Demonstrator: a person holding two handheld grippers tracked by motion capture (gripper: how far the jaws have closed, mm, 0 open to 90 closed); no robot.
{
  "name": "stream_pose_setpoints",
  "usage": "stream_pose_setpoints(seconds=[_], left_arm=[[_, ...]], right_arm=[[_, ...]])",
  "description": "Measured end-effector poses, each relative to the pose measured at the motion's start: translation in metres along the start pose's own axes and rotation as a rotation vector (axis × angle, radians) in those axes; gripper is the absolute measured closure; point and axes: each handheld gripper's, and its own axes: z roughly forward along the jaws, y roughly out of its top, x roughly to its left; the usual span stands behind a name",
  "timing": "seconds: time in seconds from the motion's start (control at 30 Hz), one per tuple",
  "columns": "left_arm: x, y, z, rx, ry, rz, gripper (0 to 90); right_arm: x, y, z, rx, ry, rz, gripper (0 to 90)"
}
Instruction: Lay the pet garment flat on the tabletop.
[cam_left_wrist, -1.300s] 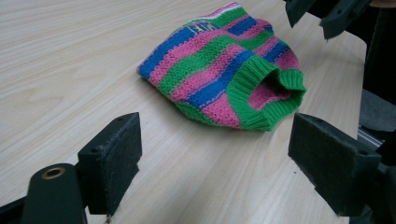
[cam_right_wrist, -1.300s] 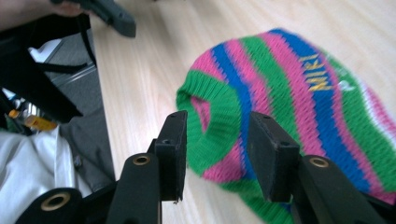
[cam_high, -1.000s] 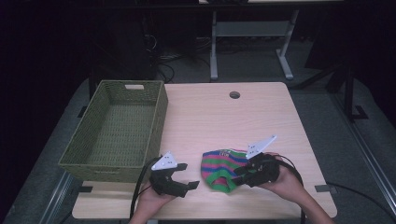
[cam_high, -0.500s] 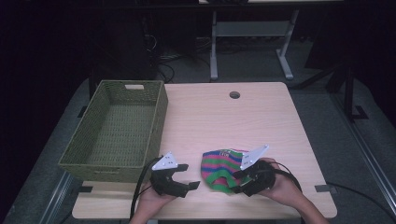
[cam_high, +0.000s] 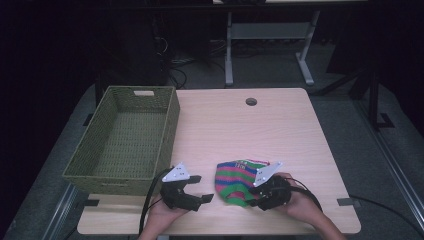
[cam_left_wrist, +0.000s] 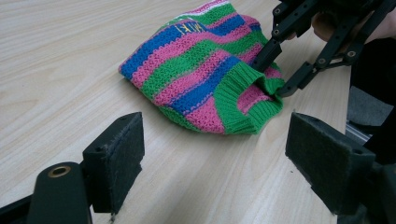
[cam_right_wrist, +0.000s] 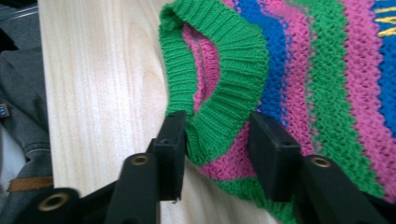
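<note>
A knitted hat in pink, green and blue stripes lies near the table's front edge. Its green ribbed cuff gapes toward the person. My right gripper comes in from the hat's right side. Its jaws press on both sides of the cuff, so it is shut on the fabric. The left gripper view shows the hat with that right gripper pinching the cuff edge. My left gripper rests low over the table just left of the hat. It is open with nothing between its pads.
An olive woven basket stands empty at the left of the light wooden table. A cable hole sits near the far edge. Dark floor and a desk frame lie beyond.
My right gripper has slid left and toward the person along the hat, down to the cuff, and closed on it. The left gripper has stayed put.
</note>
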Motion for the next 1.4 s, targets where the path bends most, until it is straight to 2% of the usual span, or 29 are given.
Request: stream_pose_setpoints(seconds=[0.1, 0.2, 0.4, 0.47, 0.6, 0.77, 1.03, 1.2, 1.3, 1.4], left_arm=[[0.000, 0.000, 0.000, -0.004, -0.001, 0.000, 19.3], [0.000, 0.000, 0.001, 0.002, -0.003, 0.002, 19.4], [-0.001, 0.001, 0.001, -0.004, -0.013, -0.001, 20.4], [-0.001, 0.001, 0.002, -0.004, -0.015, 0.003, 20.5], [-0.002, 0.002, 0.004, -0.001, -0.021, 0.009, 21.1], [-0.005, 0.005, 0.007, 0.007, -0.030, 0.022, 22.2], [-0.013, 0.008, 0.012, 0.016, -0.049, 0.052, 23.2], [-0.015, 0.009, 0.015, 0.015, -0.062, 0.045, 24.4], [-0.017, 0.010, 0.017, 0.025, -0.066, 0.069, 26.9], [-0.019, 0.012, 0.020, 0.029, -0.067, 0.088, 27.9]], right_arm=[[-0.002, 0.000, 0.000, -0.007, -0.001, 0.010, 64.0], [-0.005, 0.000, -0.002, -0.020, 0.019, 0.039, 73.6], [-0.007, 0.001, -0.003, -0.024, 0.032, 0.055, 79.6], [-0.007, 0.001, -0.005, -0.031, 0.032, 0.053, 80.3], [-0.005, 0.001, -0.011, -0.054, 0.051, 0.089, 81.5], [-0.006, 0.001, -0.022, -0.116, 0.086, 0.133, 82.0], [-0.007, 0.006, -0.040, -0.186, 0.099, 0.146, 82.1], [-0.010, 0.008, -0.048, -0.221, 0.102, 0.164, 82.1], [-0.013, 0.008, -0.053, -0.242, 0.101, 0.181, 82.1], [-0.017, 0.008, -0.057, -0.259, 0.123, 0.199, 82.1]])
